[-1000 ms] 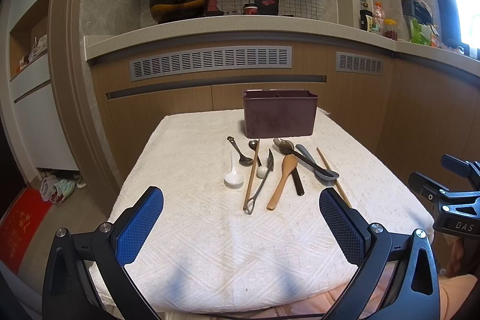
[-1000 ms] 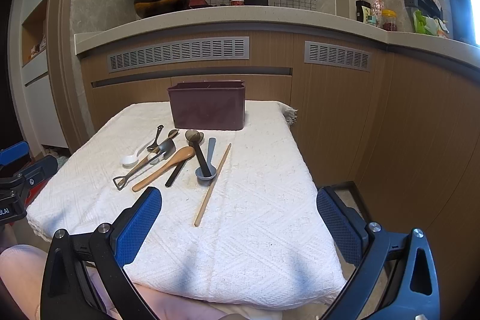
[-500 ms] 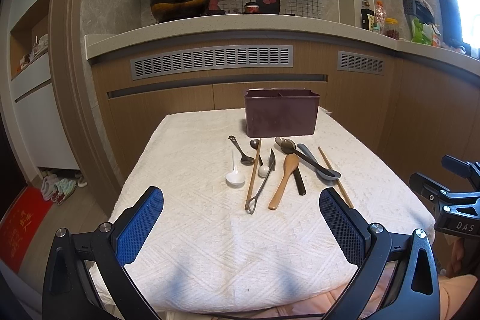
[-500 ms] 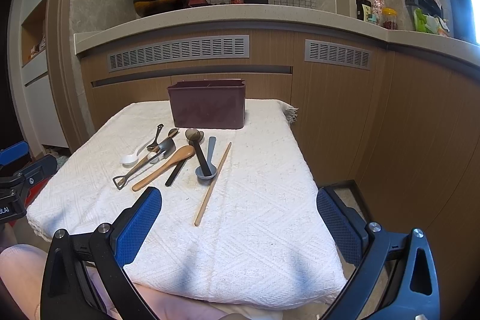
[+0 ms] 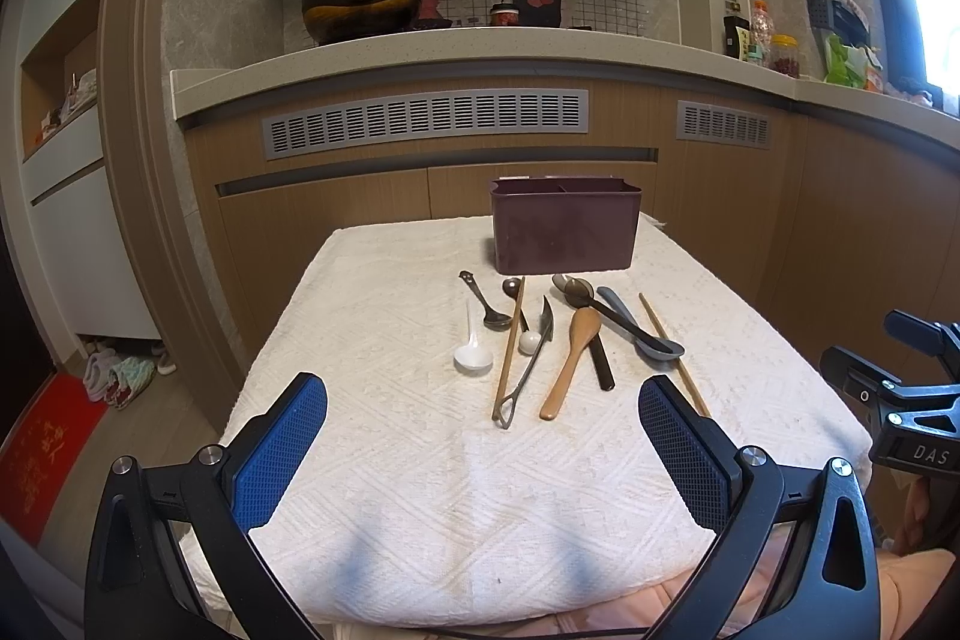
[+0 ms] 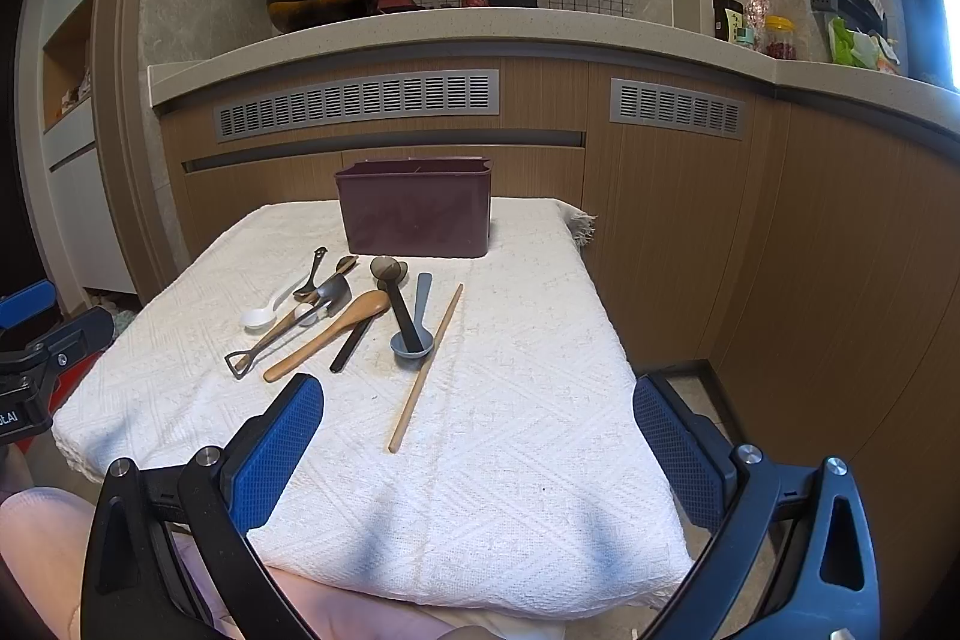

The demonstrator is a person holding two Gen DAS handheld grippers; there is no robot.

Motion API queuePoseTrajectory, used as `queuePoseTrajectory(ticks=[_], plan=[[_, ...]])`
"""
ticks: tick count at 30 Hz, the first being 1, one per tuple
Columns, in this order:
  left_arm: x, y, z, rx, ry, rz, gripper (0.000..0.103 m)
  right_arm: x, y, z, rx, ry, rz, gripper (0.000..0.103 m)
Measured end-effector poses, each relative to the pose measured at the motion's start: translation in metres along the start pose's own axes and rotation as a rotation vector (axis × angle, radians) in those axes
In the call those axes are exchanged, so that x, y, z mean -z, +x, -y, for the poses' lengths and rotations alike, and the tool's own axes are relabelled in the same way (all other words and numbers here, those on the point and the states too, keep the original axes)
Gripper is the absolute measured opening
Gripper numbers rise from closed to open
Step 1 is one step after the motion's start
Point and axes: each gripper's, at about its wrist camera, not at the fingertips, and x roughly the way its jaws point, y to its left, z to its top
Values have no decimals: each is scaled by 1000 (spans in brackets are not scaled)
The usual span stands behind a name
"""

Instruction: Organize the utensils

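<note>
Two tools, our left tool (image 5: 483, 451) and right tool (image 6: 478, 451), hung spread wide and empty above the cloth-covered bench (image 5: 372, 508). We saw the utensils (image 5: 558, 340) scattered just before the maroon caddy (image 5: 564, 232).

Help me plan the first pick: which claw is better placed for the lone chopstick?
Probably the right claw: open, with the chopstick pointing toward it. From the open left claw, it lies at the pile's far right.
</note>
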Motion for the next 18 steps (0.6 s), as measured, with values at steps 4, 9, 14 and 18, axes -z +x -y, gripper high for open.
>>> queuePoseTrajectory(ticks=[4, 9, 14, 18], plan=[[0, 0, -1, -1, -1, -1, 103, 0, 0, 0, 1, -1, 0, 103], [0, 7, -9, 17, 1, -26, 103, -3, 7, -1, 2, -16, -2, 103], [-15, 35, -15, 49, 16, -51, 103, -27, 25, -3, 51, -67, 28, 103], [-34, 69, -25, 85, 29, -89, 103, -58, 54, -9, 31, -116, 14, 103]])
